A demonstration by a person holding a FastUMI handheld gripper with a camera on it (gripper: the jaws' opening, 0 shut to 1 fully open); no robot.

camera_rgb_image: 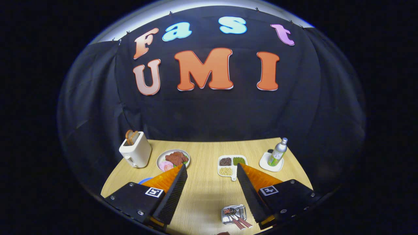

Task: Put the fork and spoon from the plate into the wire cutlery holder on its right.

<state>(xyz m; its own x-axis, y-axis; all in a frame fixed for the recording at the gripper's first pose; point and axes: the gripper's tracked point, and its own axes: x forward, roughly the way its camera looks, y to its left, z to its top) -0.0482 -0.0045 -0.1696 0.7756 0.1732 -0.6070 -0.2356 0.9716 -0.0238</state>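
Closest to us, a silvery container [233, 213], likely the cutlery holder, sits on the counter [205, 189] between our jaws, spread wide and empty for reaching; a blue rim [146, 180], perhaps the plate, peeks from under the left one.

On the wooden table [209, 192] stand one toaster [136, 153], one plate of food [173, 160], one three-part dish [231, 165] and one bottle [278, 152] on one white coaster [269, 164]. One shiny tray [233, 214] lies between the gripper's [211, 170] two spread, empty fingers.

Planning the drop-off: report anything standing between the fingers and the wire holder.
Nothing visible does: the wire holder sits on the table between the open fingers, close beside the right one.
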